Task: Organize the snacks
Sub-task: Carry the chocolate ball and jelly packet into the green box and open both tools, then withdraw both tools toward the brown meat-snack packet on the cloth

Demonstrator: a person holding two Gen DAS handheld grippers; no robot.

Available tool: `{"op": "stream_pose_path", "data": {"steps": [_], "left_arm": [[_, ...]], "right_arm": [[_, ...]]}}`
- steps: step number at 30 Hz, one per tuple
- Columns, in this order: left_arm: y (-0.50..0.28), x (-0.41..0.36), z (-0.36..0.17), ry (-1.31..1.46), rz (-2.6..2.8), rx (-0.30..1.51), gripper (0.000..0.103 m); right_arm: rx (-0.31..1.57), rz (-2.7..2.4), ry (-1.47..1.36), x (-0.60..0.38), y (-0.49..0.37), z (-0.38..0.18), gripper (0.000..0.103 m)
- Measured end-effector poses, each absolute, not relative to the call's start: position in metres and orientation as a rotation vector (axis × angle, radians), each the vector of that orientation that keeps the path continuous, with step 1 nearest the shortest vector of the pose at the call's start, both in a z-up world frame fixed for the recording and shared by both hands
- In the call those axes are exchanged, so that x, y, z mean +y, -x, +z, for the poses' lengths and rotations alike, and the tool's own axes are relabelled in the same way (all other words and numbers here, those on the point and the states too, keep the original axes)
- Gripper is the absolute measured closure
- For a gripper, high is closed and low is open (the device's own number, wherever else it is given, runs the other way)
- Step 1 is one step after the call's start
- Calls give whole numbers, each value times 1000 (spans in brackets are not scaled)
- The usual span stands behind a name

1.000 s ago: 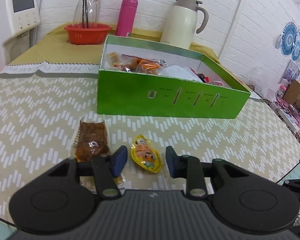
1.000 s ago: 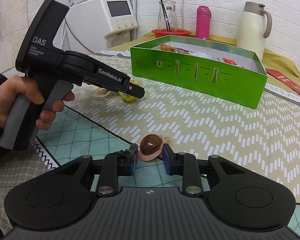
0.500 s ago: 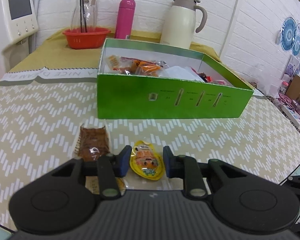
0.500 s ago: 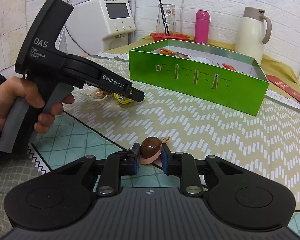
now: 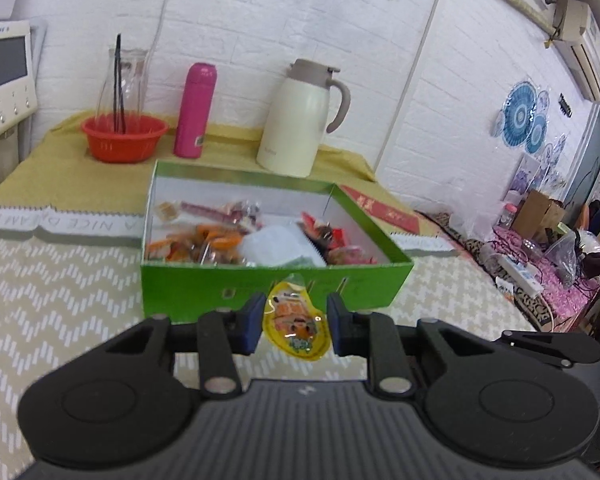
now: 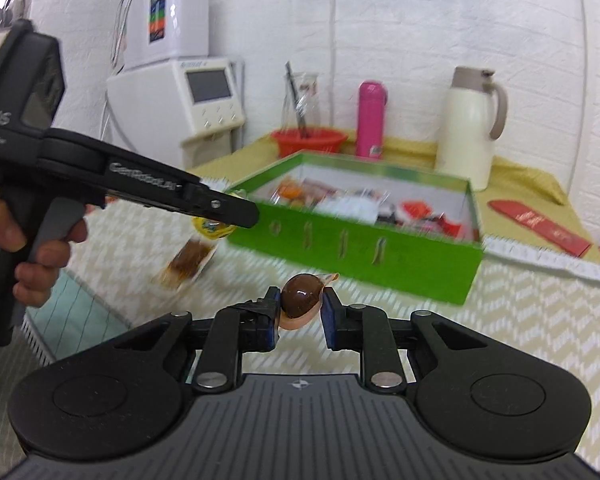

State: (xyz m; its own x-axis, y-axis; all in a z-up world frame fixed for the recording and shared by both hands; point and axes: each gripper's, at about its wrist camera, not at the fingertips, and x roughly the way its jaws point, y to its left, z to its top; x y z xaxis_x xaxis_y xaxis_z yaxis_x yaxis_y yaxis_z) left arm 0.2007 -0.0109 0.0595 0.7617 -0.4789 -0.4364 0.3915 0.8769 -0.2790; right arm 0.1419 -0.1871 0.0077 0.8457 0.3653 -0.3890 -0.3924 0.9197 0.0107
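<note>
My left gripper (image 5: 294, 322) is shut on a yellow snack packet (image 5: 294, 324) and holds it in the air in front of the green box (image 5: 276, 288). The box is open on top and holds several wrapped snacks (image 5: 220, 236). My right gripper (image 6: 301, 312) is shut on a brown round snack in a pink cup (image 6: 301, 298), lifted above the table before the green box (image 6: 364, 246). In the right wrist view the left gripper (image 6: 224, 212) shows at the left with the yellow packet (image 6: 210, 228) under its tip. A brown snack packet (image 6: 188, 262) lies on the table below it.
Behind the box stand an orange bowl (image 5: 124, 136) with a glass jug, a pink bottle (image 5: 194, 110) and a cream thermos jug (image 5: 300, 118). A white appliance (image 6: 180, 104) stands at the back left. A red flat packet (image 6: 540, 226) lies right of the box. A person's hand (image 6: 32, 256) holds the left gripper.
Both grippers closed on their snacks and then rose off the table. The yellow packet and the brown round snack have lifted with them; the brown packet stayed on the table.
</note>
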Motion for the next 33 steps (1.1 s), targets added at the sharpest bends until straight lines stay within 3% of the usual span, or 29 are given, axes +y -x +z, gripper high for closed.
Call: {"op": "stream_pose_path", "data": {"steps": [8, 22, 24, 25, 26, 27, 32, 33], "left_arm": [[-246, -34, 89, 167, -482, 485, 81], [-317, -50, 62, 172, -467, 577, 79], [-323, -51, 56, 170, -476, 588, 78], [-325, -50, 54, 173, -476, 588, 56], [-325, -47, 52, 186, -472, 583, 40], [-323, -44, 50, 210, -464, 563, 34], [-321, -37, 50, 212, -394, 559, 25], [-320, -37, 51, 197, -373, 555, 14]], "right_arm": [[320, 309, -13, -204, -194, 32, 64], [345, 248, -42, -210, -262, 11, 63], [347, 249, -35, -209, -268, 5, 55], [348, 251, -27, -208, -270, 3, 47], [352, 251, -14, -207, -271, 0, 23], [351, 246, 6, -205, -271, -2, 0], [287, 223, 90, -200, -261, -6, 0], [291, 223, 90, -201, -261, -6, 0]]}}
